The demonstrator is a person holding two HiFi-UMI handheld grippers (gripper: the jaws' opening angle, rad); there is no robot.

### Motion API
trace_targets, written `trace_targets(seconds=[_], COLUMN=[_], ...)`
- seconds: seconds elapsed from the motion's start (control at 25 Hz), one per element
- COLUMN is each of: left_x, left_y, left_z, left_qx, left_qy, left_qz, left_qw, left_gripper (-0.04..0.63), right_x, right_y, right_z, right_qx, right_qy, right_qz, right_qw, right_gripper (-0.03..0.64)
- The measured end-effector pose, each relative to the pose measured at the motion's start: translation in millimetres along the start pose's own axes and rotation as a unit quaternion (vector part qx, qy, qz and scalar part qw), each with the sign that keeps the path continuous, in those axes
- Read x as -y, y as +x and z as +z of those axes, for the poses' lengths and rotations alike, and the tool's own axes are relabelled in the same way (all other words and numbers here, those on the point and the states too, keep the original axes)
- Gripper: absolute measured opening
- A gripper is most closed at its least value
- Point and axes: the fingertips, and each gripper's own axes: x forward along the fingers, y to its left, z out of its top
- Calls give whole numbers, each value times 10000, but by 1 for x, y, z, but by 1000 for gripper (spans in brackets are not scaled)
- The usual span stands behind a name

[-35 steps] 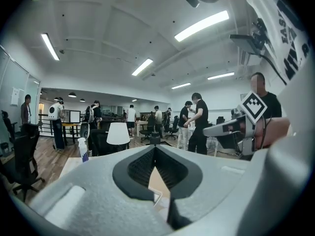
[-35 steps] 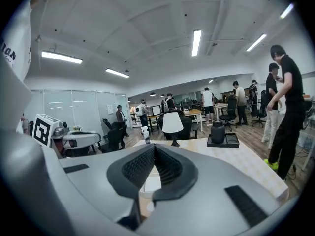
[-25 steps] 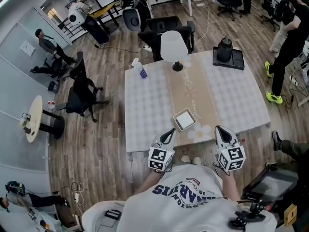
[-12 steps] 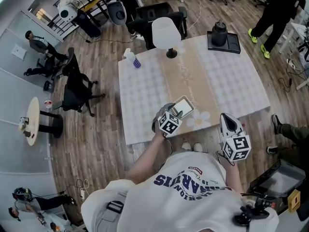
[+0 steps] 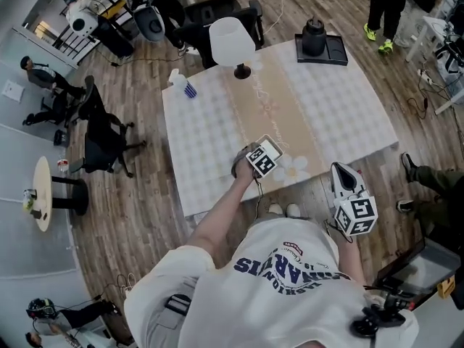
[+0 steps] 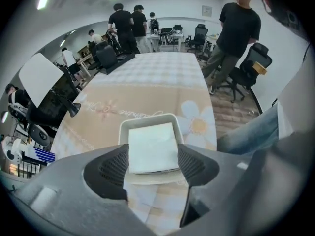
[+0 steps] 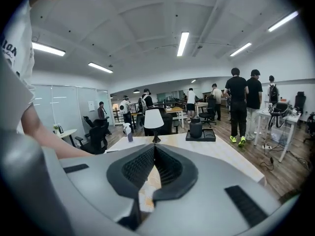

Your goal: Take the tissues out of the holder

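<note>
A white square holder (image 6: 147, 121) sits on the beige runner near the table's front edge, with a flat stack of white tissues (image 6: 152, 144) in it. My left gripper (image 6: 153, 167) points steeply down over it. Its jaws have just been opening and stand open, one on each side of the stack; the pads do not press on it. In the head view the left gripper (image 5: 264, 156) and its marker cube hide most of the holder. My right gripper (image 7: 154, 152) is shut on nothing, held off the table's front edge (image 5: 339, 174).
On the checked table (image 5: 341, 114) stand a white lamp (image 5: 232, 38), a spray bottle (image 5: 183, 85) at the far left and a black kettle on a tray (image 5: 315, 38) at the far right. Office chairs (image 5: 217, 13) crowd the far side. People stand around.
My left gripper has gone from beside my body out over the table and down onto the holder, turning to point downward, and its jaws have opened. The right gripper has hardly shifted.
</note>
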Motion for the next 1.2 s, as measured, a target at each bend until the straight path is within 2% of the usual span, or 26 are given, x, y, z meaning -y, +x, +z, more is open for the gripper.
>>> trace_targets(seconds=[0.12,0.32,0.6,0.68,0.76,0.96,1.2], left_x=[1,5,4,3,3,5,3], left_y=[17,33,41,41,41,40,37], left_z=[-7,-6,-8,-4,-1,-3,-2], left_qx=[-263,-419,-635,-715,-764,-739,-641], left_qy=[91,183,-24,-34,21,57,90], left_qz=[-10,-190,-531,-480,-440,-462,-315], left_qw=[9996,9988,9966,9963,9961,9962,9974], left_gripper=[296,299,299,198,157,152,153], right_x=[9,23,23,22,22,22,21], right_y=[-6,-15,-15,-13,-12,-11,-7], right_z=[-9,-17,-27,-27,-27,-28,-28], right_qx=[-63,-164,-257,-267,-266,-275,-262], right_qy=[61,142,226,231,239,243,231], right_qz=[-172,-388,-403,-385,-366,-370,-367], right_qw=[9998,9990,9986,9986,9987,9986,9987], right_gripper=[9,9,8,8,8,8,8])
